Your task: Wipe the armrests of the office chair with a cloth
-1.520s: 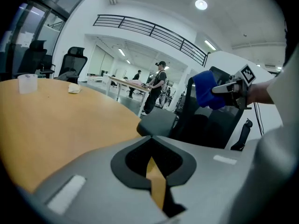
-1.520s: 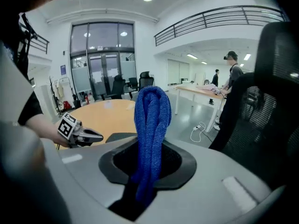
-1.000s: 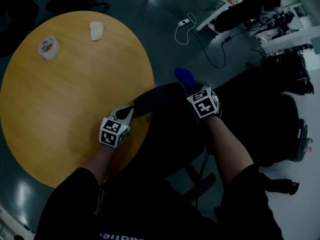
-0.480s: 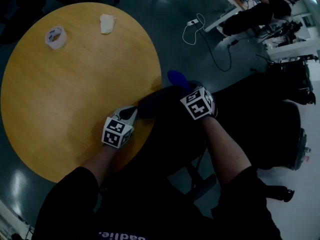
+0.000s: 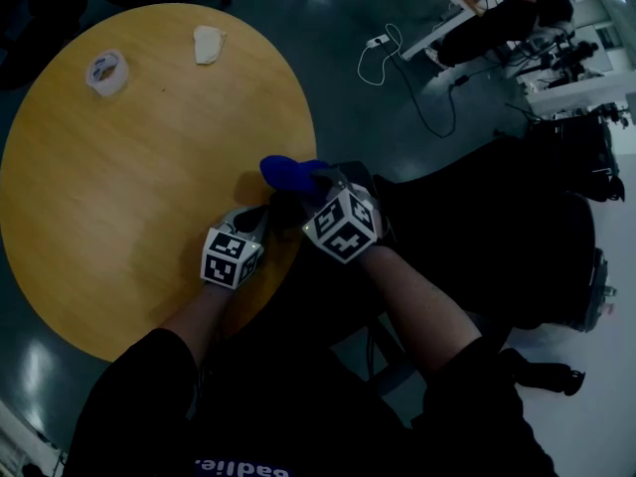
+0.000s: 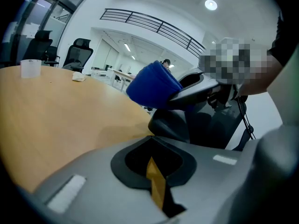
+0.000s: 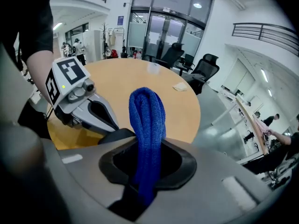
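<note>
Head view: blue cloth (image 5: 288, 172) juts from the right gripper (image 5: 316, 189) above the chair's dark armrest (image 5: 290, 210), at the near right edge of the round wooden counter (image 5: 119, 187). The left gripper (image 5: 256, 225) sits just left of the armrest.

Left gripper view: its fingers are closed together with nothing between them.

Right gripper view: its fingers are clamped on the folded blue cloth, which sticks out past them.

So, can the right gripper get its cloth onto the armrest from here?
Probably yes. The right gripper holds the blue cloth close above the armrest, with nothing between them. The left gripper sits beside the armrest, not over its top.
</note>
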### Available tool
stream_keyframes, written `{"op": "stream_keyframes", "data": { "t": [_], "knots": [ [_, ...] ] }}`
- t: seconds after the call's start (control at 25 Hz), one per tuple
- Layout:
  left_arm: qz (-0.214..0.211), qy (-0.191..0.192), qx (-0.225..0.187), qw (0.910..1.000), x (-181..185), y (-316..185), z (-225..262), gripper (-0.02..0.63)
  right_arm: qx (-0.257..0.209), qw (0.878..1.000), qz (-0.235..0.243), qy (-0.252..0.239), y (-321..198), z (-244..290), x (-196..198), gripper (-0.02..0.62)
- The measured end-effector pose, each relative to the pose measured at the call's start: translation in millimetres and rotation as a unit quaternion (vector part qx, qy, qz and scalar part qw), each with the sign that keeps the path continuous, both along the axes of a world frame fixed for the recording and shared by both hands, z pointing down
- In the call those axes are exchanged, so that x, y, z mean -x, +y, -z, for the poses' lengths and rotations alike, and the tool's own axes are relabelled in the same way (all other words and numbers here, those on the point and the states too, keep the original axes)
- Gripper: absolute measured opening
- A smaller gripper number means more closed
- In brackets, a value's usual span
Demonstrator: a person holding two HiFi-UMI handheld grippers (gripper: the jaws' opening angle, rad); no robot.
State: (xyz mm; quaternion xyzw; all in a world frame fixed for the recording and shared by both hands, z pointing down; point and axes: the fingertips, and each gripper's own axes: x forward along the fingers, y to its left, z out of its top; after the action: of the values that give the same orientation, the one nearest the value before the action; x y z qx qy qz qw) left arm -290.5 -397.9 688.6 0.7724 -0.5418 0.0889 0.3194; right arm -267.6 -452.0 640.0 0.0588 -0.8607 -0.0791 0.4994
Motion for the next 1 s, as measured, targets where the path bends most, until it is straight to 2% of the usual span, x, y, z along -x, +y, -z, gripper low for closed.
{"op": "stream_keyframes", "data": {
  "t": [0.16, 0.64, 0.84, 1.0],
  "knots": [
    [0.001, 0.002, 0.002, 1.0, -1.4, 1.6, -2.4, 0.018, 0.012, 0.999, 0.036, -0.01, 30.4, 1.7, 17.3, 0.087],
    [-0.006, 0.006, -0.01, 0.9999, -3.2, 5.6, 0.6, 0.02, 0.078, 0.994, 0.061, -0.048, 98.8, 9.8, 40.2, 0.087],
    [-0.013, 0.013, -0.009, 0.9998, -10.1, 18.7, 1.0, 0.02, 0.099, 0.991, 0.064, -0.067, 118.9, 19.5, 36.4, 0.087],
    [-0.015, 0.019, -0.007, 0.9997, -12.5, 25.7, 2.7, 0.02, 0.099, 0.99, 0.046, -0.095, 110.2, 41.0, 16.5, 0.087]
  ]
}}
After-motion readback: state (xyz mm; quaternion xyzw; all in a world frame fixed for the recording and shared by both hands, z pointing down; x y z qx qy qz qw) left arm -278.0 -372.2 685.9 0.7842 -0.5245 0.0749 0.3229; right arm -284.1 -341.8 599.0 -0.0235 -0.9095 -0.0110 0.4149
